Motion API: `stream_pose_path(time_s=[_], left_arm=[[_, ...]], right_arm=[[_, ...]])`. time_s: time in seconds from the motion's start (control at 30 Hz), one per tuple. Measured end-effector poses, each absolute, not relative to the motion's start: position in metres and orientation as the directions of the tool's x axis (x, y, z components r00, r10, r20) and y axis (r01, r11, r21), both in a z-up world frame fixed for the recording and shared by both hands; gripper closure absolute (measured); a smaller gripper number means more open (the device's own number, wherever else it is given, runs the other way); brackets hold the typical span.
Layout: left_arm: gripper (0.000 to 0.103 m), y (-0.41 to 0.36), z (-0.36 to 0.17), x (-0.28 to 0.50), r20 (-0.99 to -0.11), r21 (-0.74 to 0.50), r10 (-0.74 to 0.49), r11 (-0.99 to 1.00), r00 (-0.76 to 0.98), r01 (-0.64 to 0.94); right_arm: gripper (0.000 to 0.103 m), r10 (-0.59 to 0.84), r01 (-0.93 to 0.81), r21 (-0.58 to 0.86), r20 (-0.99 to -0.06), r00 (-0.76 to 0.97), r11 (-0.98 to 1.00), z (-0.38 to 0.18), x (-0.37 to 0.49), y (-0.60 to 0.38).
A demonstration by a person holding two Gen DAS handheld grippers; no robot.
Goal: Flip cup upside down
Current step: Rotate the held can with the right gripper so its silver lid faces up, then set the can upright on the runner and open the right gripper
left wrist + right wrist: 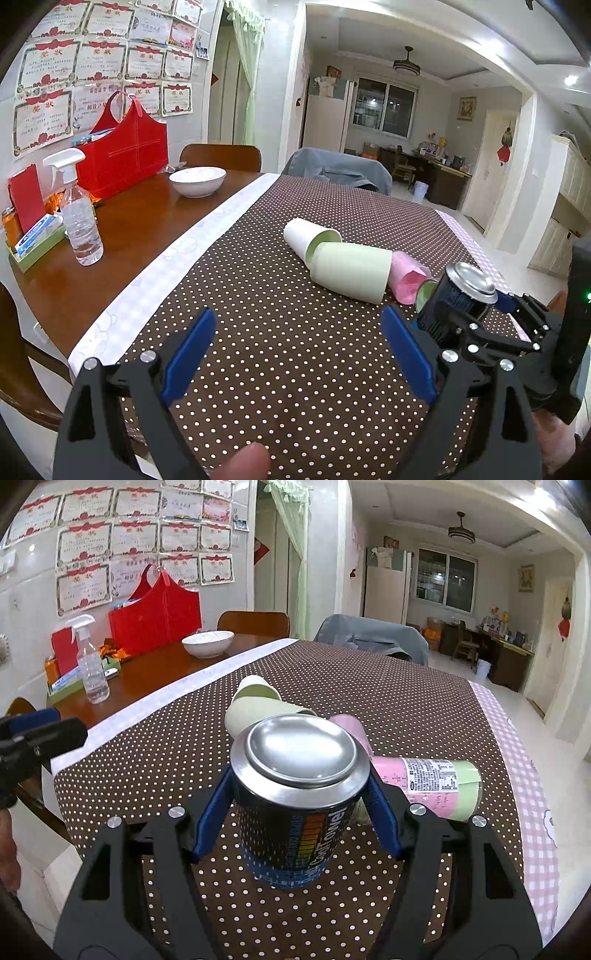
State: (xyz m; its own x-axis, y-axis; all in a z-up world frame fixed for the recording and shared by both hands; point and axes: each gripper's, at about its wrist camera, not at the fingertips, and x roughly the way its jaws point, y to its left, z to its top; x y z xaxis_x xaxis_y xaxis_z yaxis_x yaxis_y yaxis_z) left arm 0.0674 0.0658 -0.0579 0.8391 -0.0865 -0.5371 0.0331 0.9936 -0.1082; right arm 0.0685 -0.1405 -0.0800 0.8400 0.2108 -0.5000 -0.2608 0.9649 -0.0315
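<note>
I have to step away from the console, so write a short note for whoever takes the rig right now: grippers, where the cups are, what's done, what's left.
Right gripper: shut on the dark can-shaped cup, metal base up, printing inverted, low over the dotted tablecloth.
Left gripper: open, holding nothing.
Pale green cups and a pink cup lie on their sides just beyond.
Done: cup looks turned over.
Left: probably set it down and release; whether it already touches the cloth is unclear.

Tiled wall bearing framed certificates; wooden dining table under dotted brown cloth; wooden chair; green door curtain; far window; ceiling lamp; pale floor.
</note>
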Motion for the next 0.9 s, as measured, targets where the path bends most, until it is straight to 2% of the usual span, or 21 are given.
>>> stream_pose_path(time_s=[0.23, 0.3, 0.33, 0.37, 0.43, 0.9], left_arm=[[0.013, 0.066, -0.058, 0.068, -0.537, -0.108, -0.086, 0.994, 0.839, 0.032], [0.013, 0.066, -0.059, 0.068, -0.538, -0.107, -0.086, 0.994, 0.839, 0.033], [0.013, 0.066, -0.058, 0.067, -0.538, -0.107, -0.086, 0.994, 0.839, 0.034], [0.013, 0.066, -0.058, 0.067, -0.537, -0.107, -0.086, 0.994, 0.839, 0.034], [0.013, 0.065, -0.057, 0.066, -0.536, -0.106, -0.087, 0.994, 0.840, 0.035], [0.013, 0.056, -0.048, 0.056, -0.520, -0.097, -0.097, 0.994, 0.848, 0.055]], right_arm=[[0.035, 0.205, -0.275, -0.056, -0.531, 0.822, 0.960, -0.091, 0.072, -0.135], [0.026, 0.209, -0.273, -0.043, -0.533, 0.820, 0.961, -0.092, 0.072, -0.137], [0.014, 0.213, -0.270, -0.033, -0.525, 0.824, 0.962, -0.090, 0.070, -0.139], [0.009, 0.220, -0.268, -0.020, -0.516, 0.828, 0.963, -0.088, 0.069, -0.141], [0.006, 0.244, -0.275, 0.015, -0.505, 0.828, 0.961, -0.082, 0.068, -0.145], [0.006, 0.311, -0.241, 0.200, -0.508, 0.803, 0.950, -0.059, 0.067, -0.171]])
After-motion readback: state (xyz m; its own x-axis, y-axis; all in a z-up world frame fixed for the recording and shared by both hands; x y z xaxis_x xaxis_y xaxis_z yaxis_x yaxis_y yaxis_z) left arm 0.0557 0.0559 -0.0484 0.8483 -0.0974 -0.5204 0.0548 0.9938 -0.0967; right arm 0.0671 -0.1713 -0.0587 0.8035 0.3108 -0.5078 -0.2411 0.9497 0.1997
